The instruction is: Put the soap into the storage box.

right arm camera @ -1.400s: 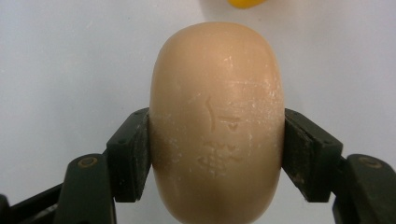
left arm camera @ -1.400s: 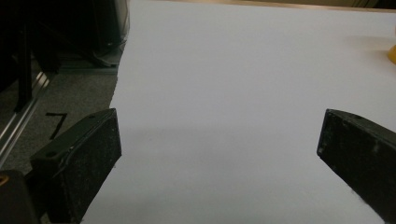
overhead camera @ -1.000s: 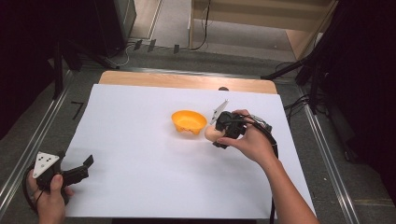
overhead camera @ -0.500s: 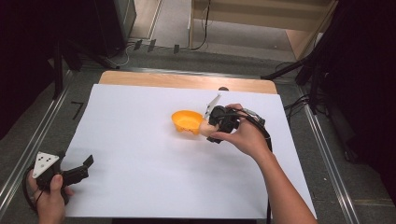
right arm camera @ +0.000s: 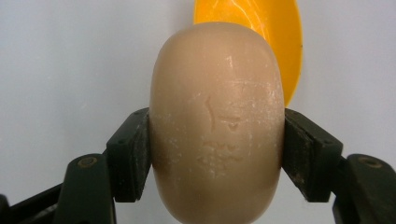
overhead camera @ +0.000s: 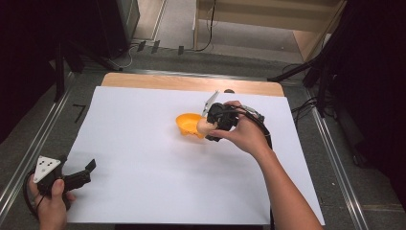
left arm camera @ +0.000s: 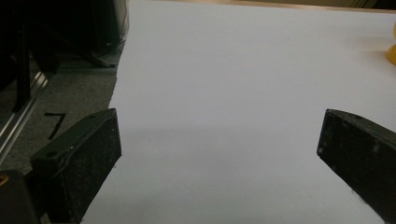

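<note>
A beige oval bar of soap (right arm camera: 217,126) is clamped between the jaws of my right gripper (right arm camera: 217,154), which is shut on it. In the high view the soap (overhead camera: 205,126) hangs at the right rim of a small orange bowl (overhead camera: 187,124) near the middle of the white sheet, held by my right gripper (overhead camera: 210,127). The bowl (right arm camera: 261,28) lies just beyond the soap in the right gripper view. My left gripper (overhead camera: 88,171) rests open at the near left corner, nothing between its jaws; the bowl's edge (left arm camera: 391,49) shows far off at the right.
A white sheet (overhead camera: 143,167) covers most of the wooden table (overhead camera: 191,82). Metal rails (overhead camera: 28,158) run along both sides of the table. A grey floor (left arm camera: 51,102) with a black mark lies past the sheet's left edge.
My right gripper has carried the soap leftward, from beside the bowl to its right rim. The left gripper has stayed in place.
</note>
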Demonstrator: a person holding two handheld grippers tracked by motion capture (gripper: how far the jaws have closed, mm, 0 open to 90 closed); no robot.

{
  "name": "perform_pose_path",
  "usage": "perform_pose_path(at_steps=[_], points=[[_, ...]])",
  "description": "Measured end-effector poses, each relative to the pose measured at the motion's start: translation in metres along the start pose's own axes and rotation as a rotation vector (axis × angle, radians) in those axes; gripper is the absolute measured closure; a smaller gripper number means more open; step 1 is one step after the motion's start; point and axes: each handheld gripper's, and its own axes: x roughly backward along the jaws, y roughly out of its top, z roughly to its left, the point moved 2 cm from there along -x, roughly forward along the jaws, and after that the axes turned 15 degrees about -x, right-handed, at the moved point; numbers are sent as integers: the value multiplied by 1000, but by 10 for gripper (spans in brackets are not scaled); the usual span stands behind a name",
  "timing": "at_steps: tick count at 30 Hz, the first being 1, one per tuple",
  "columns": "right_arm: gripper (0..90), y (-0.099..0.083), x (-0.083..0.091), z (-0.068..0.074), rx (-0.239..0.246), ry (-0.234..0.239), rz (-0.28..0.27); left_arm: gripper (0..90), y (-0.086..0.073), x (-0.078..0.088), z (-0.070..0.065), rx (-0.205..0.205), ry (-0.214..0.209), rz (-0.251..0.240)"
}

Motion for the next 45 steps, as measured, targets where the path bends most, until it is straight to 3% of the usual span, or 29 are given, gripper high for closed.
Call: perform_pose_path(at_steps=[4,18,35,45], points=[[330,6,-2,-1,26,-13,2,5,0,0,0,0,0,0],[330,28,-13,-5,51,0,1,5,0,0,0,0,-3,0],[329,47,-26,-11,55,5,17,5,0,0,0,1,-6,-5],[328,53,-39,-14,30,22,46,5,0,0,0,1,-7,-5]])
